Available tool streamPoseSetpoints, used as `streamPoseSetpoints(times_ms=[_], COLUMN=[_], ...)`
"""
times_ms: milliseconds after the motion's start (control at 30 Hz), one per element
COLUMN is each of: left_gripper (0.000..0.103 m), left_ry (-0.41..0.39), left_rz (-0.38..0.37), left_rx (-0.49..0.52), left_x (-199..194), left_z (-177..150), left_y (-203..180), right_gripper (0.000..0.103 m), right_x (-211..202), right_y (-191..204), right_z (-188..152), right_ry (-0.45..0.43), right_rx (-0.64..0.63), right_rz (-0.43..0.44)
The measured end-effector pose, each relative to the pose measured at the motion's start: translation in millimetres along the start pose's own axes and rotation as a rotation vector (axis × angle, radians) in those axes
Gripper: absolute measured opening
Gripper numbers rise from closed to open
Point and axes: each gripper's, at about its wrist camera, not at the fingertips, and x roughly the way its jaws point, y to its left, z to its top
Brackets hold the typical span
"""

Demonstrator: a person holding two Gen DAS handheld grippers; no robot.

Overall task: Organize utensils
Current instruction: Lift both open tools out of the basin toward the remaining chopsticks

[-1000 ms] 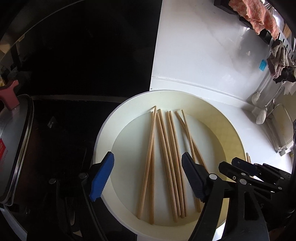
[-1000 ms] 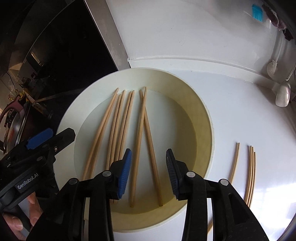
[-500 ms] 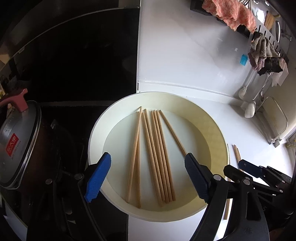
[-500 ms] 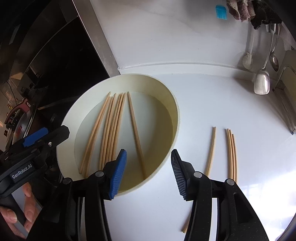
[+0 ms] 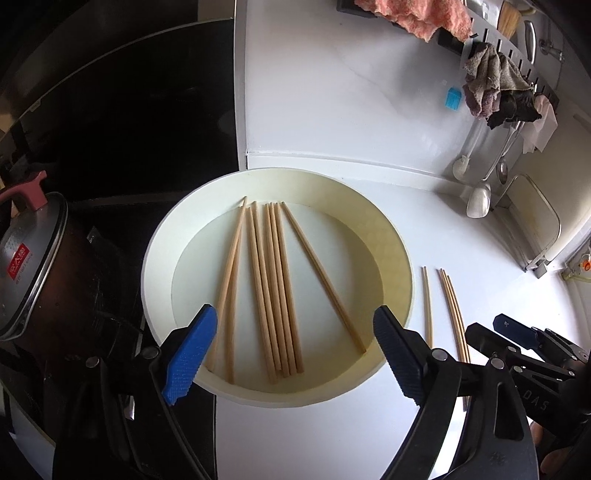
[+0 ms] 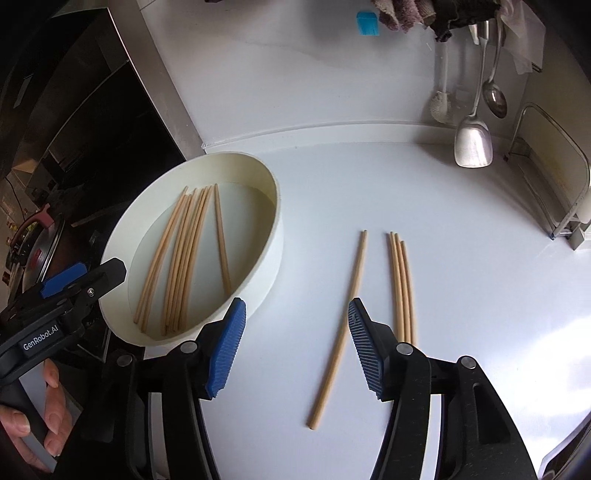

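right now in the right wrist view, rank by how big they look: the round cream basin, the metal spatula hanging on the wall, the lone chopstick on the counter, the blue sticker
1. round cream basin
2. lone chopstick, longest after the basin, though it lies nearer the camera
3. metal spatula
4. blue sticker, smallest, but farthest away

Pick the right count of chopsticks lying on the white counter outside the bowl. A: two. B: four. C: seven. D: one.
B: on the counter right of the bowl, a single chopstick lies beside a group of three.
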Motion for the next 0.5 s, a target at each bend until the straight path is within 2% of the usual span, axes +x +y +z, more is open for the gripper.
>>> streamPoseSetpoints(times_ms=[333, 500], left_gripper=[0.085, 0.085], left_ry=[0.003, 0.011], left_rz=[-0.069, -0.072], left_rx=[0.04, 0.056], left_x=[1, 6], left_z=[-22, -37], left_y=[-62, -92], right_gripper=[0.059, 0.059], right_x=[-9, -6], right_y=[-75, -106], right_z=[-29, -41], right_ry=[0.003, 0.002], right_rx=[0.06, 0.065], right_rz=[-0.103, -0.136])
